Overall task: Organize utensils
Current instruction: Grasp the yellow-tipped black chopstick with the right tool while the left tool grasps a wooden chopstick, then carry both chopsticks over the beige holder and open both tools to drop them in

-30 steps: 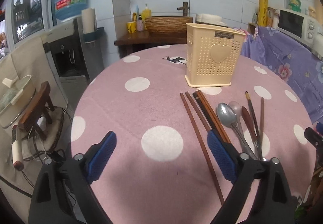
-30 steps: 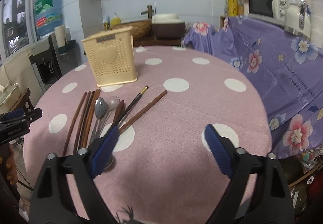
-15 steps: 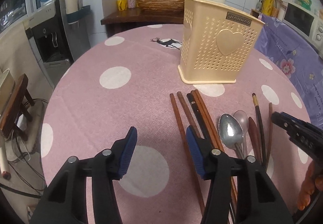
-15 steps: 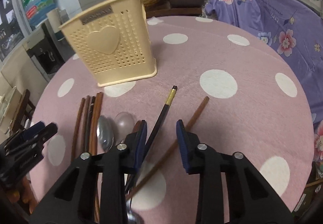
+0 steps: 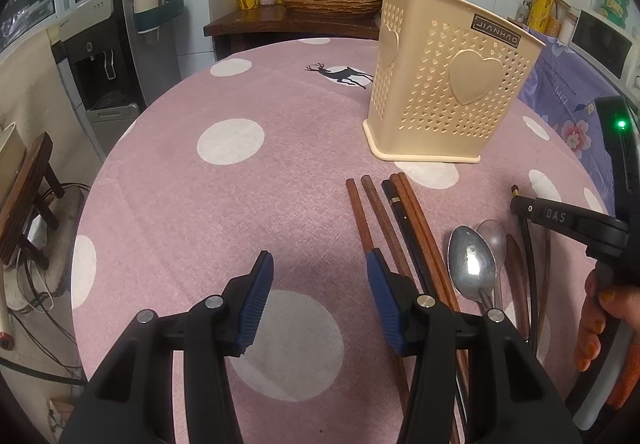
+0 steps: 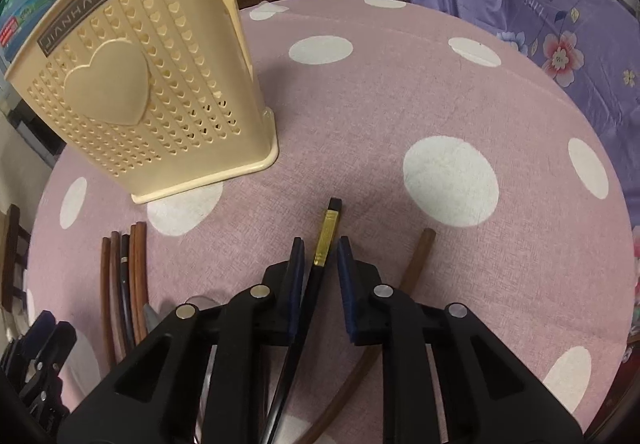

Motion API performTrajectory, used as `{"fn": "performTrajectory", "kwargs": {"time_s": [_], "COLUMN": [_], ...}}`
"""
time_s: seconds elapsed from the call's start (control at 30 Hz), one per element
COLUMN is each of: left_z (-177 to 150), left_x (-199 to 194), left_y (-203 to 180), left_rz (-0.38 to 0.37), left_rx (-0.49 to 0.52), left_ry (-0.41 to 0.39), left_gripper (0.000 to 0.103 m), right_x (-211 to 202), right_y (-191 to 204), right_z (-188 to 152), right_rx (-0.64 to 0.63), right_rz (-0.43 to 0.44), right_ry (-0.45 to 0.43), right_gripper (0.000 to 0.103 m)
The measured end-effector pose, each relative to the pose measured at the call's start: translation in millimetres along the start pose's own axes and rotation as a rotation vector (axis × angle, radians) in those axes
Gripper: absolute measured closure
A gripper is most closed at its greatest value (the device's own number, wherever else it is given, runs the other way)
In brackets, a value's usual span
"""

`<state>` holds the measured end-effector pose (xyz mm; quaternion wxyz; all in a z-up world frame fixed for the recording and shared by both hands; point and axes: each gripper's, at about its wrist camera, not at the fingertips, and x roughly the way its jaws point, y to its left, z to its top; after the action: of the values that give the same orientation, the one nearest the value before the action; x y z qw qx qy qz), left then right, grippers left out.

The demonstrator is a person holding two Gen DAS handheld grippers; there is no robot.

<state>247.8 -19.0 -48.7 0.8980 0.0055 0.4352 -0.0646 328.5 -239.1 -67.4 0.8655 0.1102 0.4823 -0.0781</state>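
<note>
Jaws closing around one black chopstick, two spoons, one holder

Two close, downward wrist views, apparently sharing the holder.

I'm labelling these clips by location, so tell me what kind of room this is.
Most likely a home kitchen or dining corner. A round table with a pink dotted cloth carries chopsticks, spoons and a cream utensil holder; behind it stand a water dispenser and a microwave.
</note>
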Motion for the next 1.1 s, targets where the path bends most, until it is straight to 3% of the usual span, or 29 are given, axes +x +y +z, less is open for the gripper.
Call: {"fn": "performTrajectory", "kwargs": {"time_s": [0.23, 0.4, 0.73, 0.83, 1.0, 1.1], "left_z": [2.4, 3.7, 18.3, 26.7, 31.5, 31.4], "left_x": [11.5, 23.4, 46.8, 52.9, 58.2, 59.2], "left_y": [-12.2, -21.4, -36.3, -36.8, -45.6, -49.8], "left_rz": [-0.012, 0.027, 0.094, 0.104, 0.120, 0.135], "left_rx": [0.011, 0.024, 0.044, 0.036, 0.060, 0.073], "left_ry": [0.034, 0.060, 0.094, 0.104, 0.101, 0.090], "left_gripper": [0.054, 0.066, 0.070, 0.075, 0.094, 0.094], "right_x": [4.0, 1.9, 0.6, 0.5, 0.4, 0.3], "right_y": [-0.7, -3.1, -1.3, -0.6, 0.4, 0.5], "right_z": [6.2, 4.6, 3.1, 2.8, 3.7, 3.6], "right_rx": [0.000, 0.007, -0.005, -0.005, -0.004, -0.006], "right_rz": [0.001, 0.029, 0.034, 0.034, 0.031, 0.032], "right_ry": [-0.001, 0.007, -0.003, -0.002, -0.001, -0.004], "right_gripper": [0.093, 0.094, 0.094, 0.093, 0.093, 0.094]}}
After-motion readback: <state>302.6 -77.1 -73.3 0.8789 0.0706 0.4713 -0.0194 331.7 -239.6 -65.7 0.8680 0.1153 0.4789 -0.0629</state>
